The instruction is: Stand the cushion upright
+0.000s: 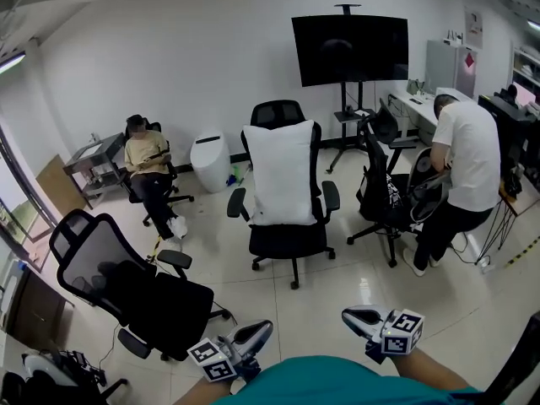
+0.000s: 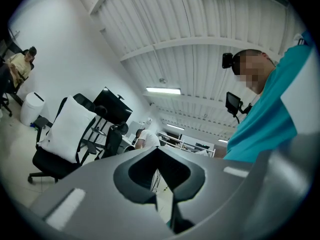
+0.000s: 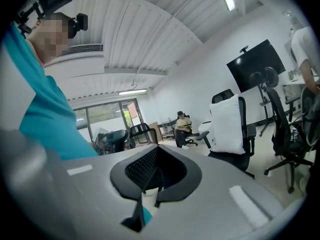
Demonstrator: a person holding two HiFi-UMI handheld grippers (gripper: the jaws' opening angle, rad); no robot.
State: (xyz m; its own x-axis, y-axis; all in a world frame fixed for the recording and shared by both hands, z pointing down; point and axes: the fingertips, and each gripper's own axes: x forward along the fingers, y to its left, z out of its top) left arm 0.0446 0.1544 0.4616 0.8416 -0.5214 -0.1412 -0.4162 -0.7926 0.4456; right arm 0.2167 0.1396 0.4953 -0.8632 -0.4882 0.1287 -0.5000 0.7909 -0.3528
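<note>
**Office floor, white cushion upright on the middle chair**

Pale tiles cover the room, and a dark screen on a stand sits at upper centre. In the middle of the head view the cushion stands upright on the seat of a black office chair, leaning against its backrest. At the bottom edge, well apart from it, the left gripper and the right gripper each have their jaws pressed together on nothing. A seated person is at left, and a bent-over person is at right.

Head view looks down; both low gripper views share its distant cushion.
</note>
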